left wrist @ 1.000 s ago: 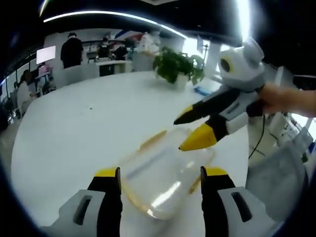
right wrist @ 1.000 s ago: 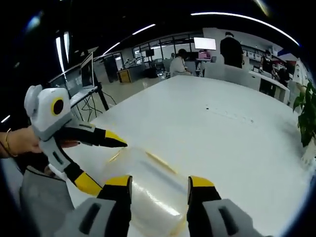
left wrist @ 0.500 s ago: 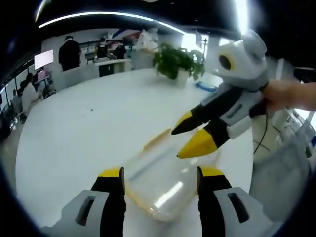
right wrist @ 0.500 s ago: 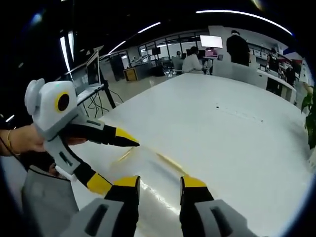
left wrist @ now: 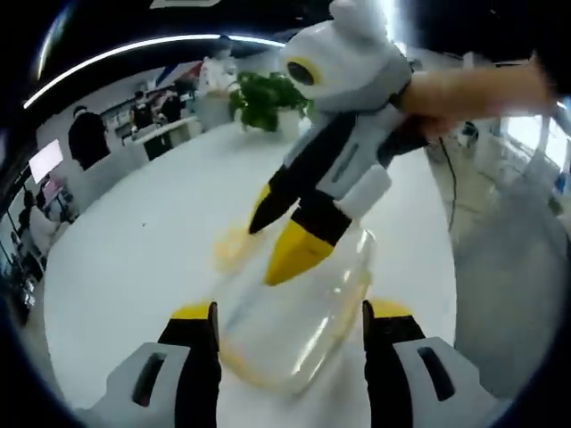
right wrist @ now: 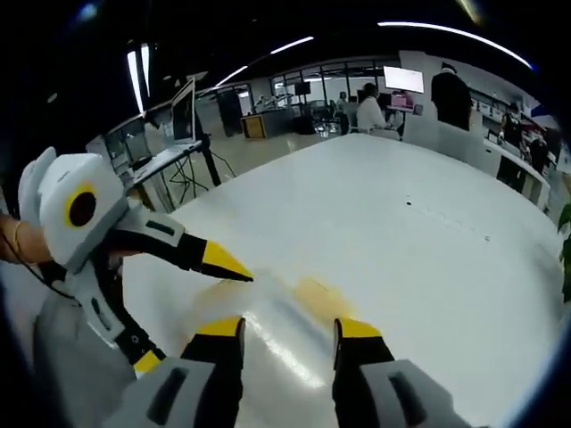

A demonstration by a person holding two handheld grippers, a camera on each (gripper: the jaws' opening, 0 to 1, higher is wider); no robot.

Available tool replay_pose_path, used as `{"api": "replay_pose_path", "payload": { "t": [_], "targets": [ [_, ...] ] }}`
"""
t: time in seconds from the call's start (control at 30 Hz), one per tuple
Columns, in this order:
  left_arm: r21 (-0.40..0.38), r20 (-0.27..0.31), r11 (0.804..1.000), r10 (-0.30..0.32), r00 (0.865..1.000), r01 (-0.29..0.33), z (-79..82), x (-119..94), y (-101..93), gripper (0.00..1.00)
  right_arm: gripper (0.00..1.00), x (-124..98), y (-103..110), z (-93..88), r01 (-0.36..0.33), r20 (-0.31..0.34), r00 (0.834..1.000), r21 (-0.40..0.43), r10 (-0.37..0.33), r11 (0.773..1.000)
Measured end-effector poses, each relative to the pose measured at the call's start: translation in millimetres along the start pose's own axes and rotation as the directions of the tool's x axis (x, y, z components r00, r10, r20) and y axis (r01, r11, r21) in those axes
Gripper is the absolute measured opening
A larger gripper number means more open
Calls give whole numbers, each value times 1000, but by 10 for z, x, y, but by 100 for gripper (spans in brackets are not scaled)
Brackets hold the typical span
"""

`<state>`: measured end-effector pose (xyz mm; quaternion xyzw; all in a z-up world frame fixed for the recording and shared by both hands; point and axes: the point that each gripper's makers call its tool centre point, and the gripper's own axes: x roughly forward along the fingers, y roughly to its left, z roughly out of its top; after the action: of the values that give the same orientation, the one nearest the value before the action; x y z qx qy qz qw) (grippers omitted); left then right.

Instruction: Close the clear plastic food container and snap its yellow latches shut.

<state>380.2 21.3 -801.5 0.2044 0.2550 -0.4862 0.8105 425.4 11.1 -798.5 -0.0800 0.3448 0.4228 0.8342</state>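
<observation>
Now both grippers close in on the clear plastic container (left wrist: 290, 334) on the glossy white table (left wrist: 134, 259).

Seen from the left gripper view, the left gripper (left wrist: 287, 332) holds its yellow-capped jaws wide apart, flanking the rounded, see-through, yellow-trimmed box, gripping nothing. Right of it, the right gripper (left wrist: 277, 236) angles down over the lid, its tapered jaws parted. A leafy potted plant (left wrist: 268, 100) stands beyond.

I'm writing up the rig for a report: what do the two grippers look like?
Both match: the right gripper and the left gripper each have a rounded white-grey body with a yellow-ringed dark lens, black jaws ending in pointed yellow tips, and grey blocks behind them. A thin bracelet shows on the wrist behind the left one.
</observation>
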Motion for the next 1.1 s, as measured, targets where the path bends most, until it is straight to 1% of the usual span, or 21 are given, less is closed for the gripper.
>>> {"api": "replay_pose_path", "payload": {
  "t": [0.1, 0.13, 0.17, 0.23, 0.27, 0.37, 0.4, 0.43, 0.47, 0.5, 0.57, 0.67, 0.7, 0.73, 0.77, 0.87, 0.93, 0.97, 1.0, 1.07, 1.1],
  "targets": [
    [64, -19, 998, -19, 1000, 20, -16, 24, -43, 64, 42, 30, -21, 10, -30, -22, 999, -29, 30, 999],
    [100, -33, 994, -30, 999, 33, -32, 42, -69, 63, 43, 46, -29, 12, -48, -38, 998, -43, 46, 998],
    [119, -42, 992, -33, 999, 38, -43, 55, -84, 63, 43, 56, -33, 4, -63, -56, 997, -52, 60, 997],
    [151, -60, 988, -28, 998, 37, -72, 93, -99, 60, 43, 83, -16, -9, -118, -109, 988, -94, 107, 989],
    [168, -69, 985, -31, 997, 42, -86, 116, -114, 60, 43, 106, -9, -8, -147, -133, 982, -115, 131, 982],
    [205, -69, 978, -29, 997, 43, -67, 154, -144, 60, 43, 153, -2, -44, -208, -199, 963, -122, 181, 971],
    [211, -70, 977, -27, 997, 41, -64, 163, -149, 59, 41, 149, -3, -86, -221, -237, 953, -117, 189, 968],
    [223, -72, 974, -18, 997, 33, -60, 176, -140, 58, 40, 148, -28, -138, -230, -287, 940, -140, 183, 963],
    [232, -71, 972, -14, 997, 30, -54, 183, -137, 56, 40, 149, -22, -143, -258, -306, 932, -176, 197, 950],
    [239, -70, 971, -14, 997, 30, -46, 189, -141, 56, 39, 158, -6, -114, -268, -308, 928, -155, 211, 951],
    [247, -70, 969, -11, 997, 28, -41, 203, -146, 56, 39, 159, -15, -116, -288, -334, 916, -157, 224, 945],
    [261, -73, 965, -18, 997, 36, -39, 209, -150, 56, 38, 165, -11, -119, -306, -350, 906, -157, 237, 939],
    [258, -73, 965, -19, 997, 37, -36, 209, -140, 55, 38, 164, -7, -125, -316, -358, 902, -163, 243, 935],
    [257, -74, 965, -23, 997, 41, -36, 207, -133, 55, 38, 163, 5, -126, -335, -370, 895, -188, 249, 923],
    [258, -74, 965, -24, 997, 43, -36, 205, -133, 54, 37, 163, 9, -126, -338, -380, 891, -193, 247, 921],
    [263, -73, 964, -27, 997, 45, -36, 207, -134, 54, 36, 158, 10, -137, -374, -431, 865, -216, 256, 902],
    [268, -82, 962, -35, 996, 56, -33, 218, -129, 53, 35, 164, 9, -151, -435, -464, 834, -216, 300, 874],
    [268, -84, 961, -42, 996, 64, -30, 226, -136, 53, 34, 175, 16, -151, -445, -464, 825, -180, 323, 877],
    [273, -89, 960, -47, 995, 70, -30, 231, -132, 53, 34, 177, -7, -158, -467, -479, 808, -169, 342, 868],
    [275, -92, 958, -53, 994, 77, -27, 236, -135, 52, 33, 184, -6, -169, -487, -502, 786, -143, 361, 861],
    [278, -95, 958, -53, 994, 78, -31, 236, -135, 52, 33, 194, 0, -177, -499, -524, 769, -132, 367, 857]
  ]
}}
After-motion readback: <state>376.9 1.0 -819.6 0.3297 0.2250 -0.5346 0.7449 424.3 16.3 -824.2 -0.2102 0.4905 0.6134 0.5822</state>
